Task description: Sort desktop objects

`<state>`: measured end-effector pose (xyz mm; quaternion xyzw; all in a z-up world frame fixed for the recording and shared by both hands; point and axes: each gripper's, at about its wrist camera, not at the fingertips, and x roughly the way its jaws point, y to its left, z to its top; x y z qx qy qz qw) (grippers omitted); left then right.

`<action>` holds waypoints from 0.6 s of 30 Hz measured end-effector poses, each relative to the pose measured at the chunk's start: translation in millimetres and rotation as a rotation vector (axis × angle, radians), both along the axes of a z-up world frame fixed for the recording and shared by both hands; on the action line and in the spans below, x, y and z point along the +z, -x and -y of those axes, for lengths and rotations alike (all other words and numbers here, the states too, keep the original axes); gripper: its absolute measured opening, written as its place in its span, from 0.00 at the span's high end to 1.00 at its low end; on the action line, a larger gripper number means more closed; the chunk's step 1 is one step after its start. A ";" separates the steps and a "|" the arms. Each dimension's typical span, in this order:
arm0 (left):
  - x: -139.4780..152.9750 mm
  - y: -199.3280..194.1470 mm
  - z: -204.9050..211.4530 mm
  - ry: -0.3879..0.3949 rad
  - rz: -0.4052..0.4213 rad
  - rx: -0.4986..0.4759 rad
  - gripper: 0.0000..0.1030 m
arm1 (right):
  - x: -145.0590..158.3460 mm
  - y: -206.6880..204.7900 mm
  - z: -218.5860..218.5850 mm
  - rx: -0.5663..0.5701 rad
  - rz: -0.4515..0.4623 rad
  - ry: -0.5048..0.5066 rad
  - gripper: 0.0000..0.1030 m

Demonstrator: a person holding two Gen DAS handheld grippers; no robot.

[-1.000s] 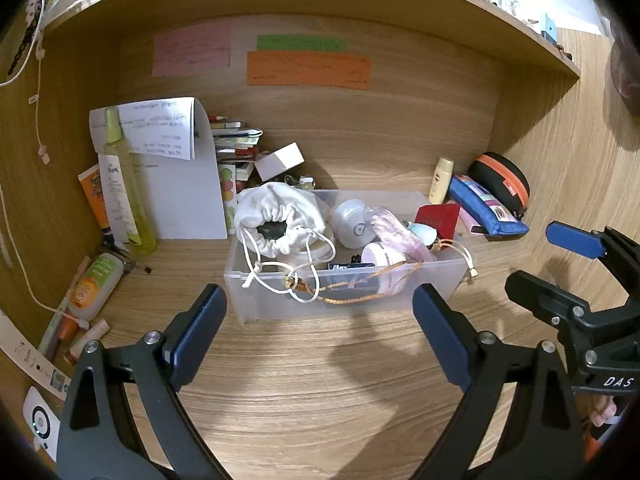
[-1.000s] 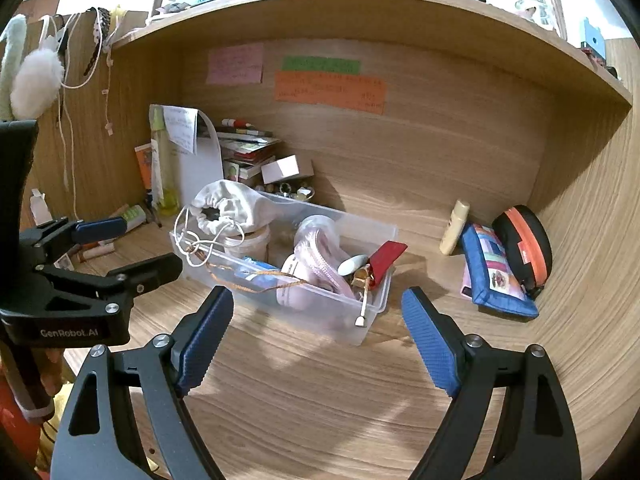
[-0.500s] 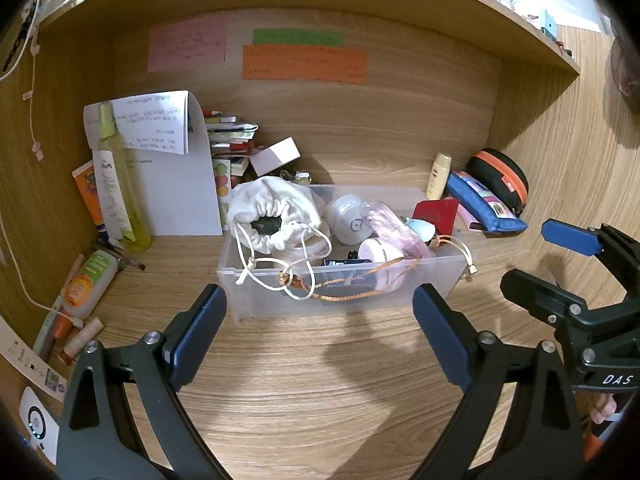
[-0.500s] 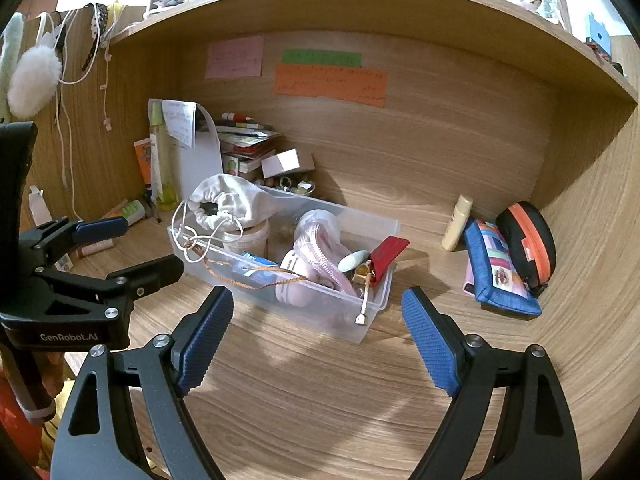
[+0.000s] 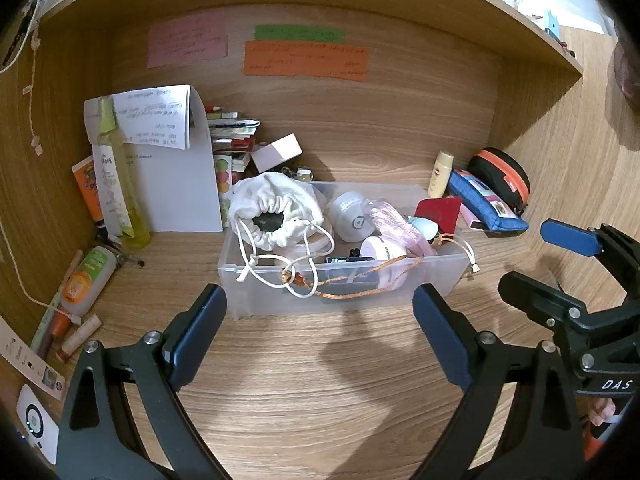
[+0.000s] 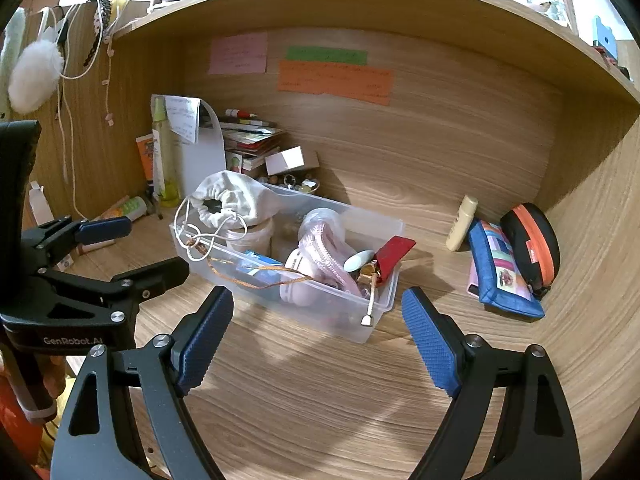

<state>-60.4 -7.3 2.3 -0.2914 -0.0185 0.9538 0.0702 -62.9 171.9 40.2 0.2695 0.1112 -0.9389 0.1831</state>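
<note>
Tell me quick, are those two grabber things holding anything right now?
Left gripper: jaws open, holding nothing, above the bare desk before the clear plastic bin.
Right gripper: jaws open, empty too.

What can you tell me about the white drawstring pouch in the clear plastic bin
The white drawstring pouch looks like soft cloth, gathered at a puckered mouth that is partly open, showing something dark inside. It sits at the left end of the clear plastic bin, piled higher than the rim and resting on a round white container under it. Its mouth faces the cameras. Its white cords loop over the bin's front wall and hang outside, tangled with a thin orange cord. Neither gripper touches it.
</note>
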 end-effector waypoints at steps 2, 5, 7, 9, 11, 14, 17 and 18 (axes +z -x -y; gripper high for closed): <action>-0.5 0.0 1.3 -0.005 0.002 0.000 0.08 | -0.4 -0.3 1.3 0.002 0.000 -0.002 0.18; -1.0 -0.3 1.9 -0.001 0.003 0.001 0.08 | -0.3 -0.7 2.3 0.003 -0.002 -0.004 0.18; -1.4 -0.4 1.8 0.004 0.003 -0.001 0.08 | -0.1 -1.0 2.7 0.006 -0.001 -0.002 0.18; -1.4 -1.0 1.1 0.004 0.005 -0.003 0.08 | 0.2 -1.0 2.8 0.006 -0.001 -0.002 0.18; -1.0 -1.5 0.7 0.005 0.004 -0.004 0.08 | 0.2 -1.0 3.0 0.005 -0.001 -0.002 0.18; -0.7 -0.9 0.9 0.002 0.004 -0.002 0.08 | 0.3 -1.3 3.2 0.006 -0.001 -0.003 0.18; -1.2 1.6 2.0 -0.010 0.021 -0.008 0.07 | 0.3 -1.2 3.0 0.007 0.001 -0.001 0.18; -1.2 2.0 2.4 -0.019 0.025 -0.012 0.07 | 0.5 -1.1 3.2 0.008 0.002 0.002 0.18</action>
